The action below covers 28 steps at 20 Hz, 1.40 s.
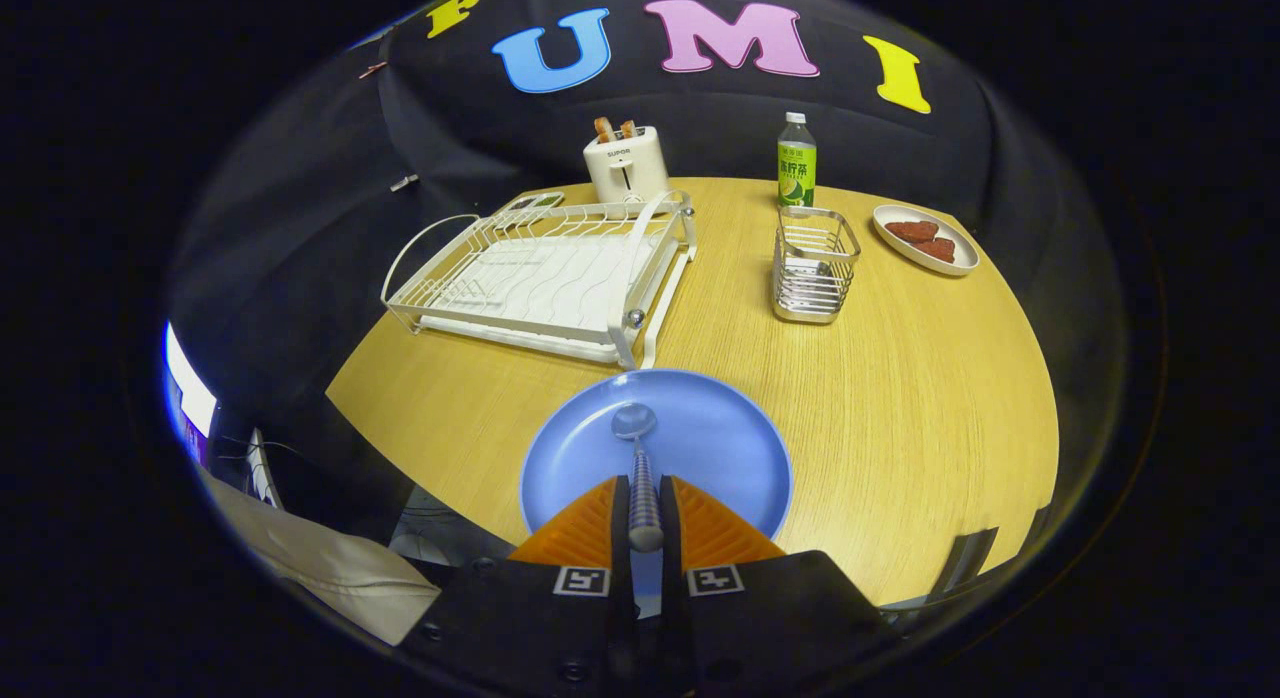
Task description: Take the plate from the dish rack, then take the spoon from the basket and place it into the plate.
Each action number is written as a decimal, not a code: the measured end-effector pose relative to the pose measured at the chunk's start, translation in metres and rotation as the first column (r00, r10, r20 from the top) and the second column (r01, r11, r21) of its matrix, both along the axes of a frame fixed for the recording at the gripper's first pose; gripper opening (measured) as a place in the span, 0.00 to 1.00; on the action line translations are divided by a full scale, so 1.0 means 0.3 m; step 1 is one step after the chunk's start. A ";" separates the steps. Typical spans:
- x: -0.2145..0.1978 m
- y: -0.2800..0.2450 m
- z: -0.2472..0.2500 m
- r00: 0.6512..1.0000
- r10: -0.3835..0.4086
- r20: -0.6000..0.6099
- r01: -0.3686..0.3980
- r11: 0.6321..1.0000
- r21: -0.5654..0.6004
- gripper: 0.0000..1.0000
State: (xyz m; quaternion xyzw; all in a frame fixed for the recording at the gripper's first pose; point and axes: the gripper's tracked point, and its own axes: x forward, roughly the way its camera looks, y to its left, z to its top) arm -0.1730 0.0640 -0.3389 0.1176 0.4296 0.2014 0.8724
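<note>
Clamping one spoon (640, 468) by its handle, the gripper (645, 503) has both fingers pressed narrow on it, bowl end lying over the one blue plate (720, 438) just ahead. Beyond, to the far left, one white dish rack (540, 273) stands bare; to the right, one wire basket (814, 264). Farther back: one toaster (626, 163) with two slices, one green-labelled bottle (796, 163), one oval dish (925, 240) carrying two reddish pieces, hard to identify. The plate's near rim hides behind the fingers.

Bare table (930, 398) right of plate (720, 438); dish rack (545, 278), basket (815, 263) prob. block beyond.
</note>
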 end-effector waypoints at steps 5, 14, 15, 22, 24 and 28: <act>-0.040 -0.016 -0.080 0.998 0.028 -0.054 -0.032 0.998 -0.059 0.17; -0.031 -0.015 -0.122 0.998 0.012 -0.065 -0.019 0.994 -0.108 0.73; -0.030 -0.008 -0.120 0.998 0.014 -0.064 -0.021 0.994 -0.104 0.80; 0.012 -0.030 -0.069 0.999 -0.019 -0.026 0.016 0.994 -0.108 0.99; 0.050 -0.039 -0.023 0.999 -0.037 0.005 0.037 0.994 -0.103 0.99; 0.142 -0.058 0.109 0.994 -0.075 0.078 0.081 0.994 -0.079 0.99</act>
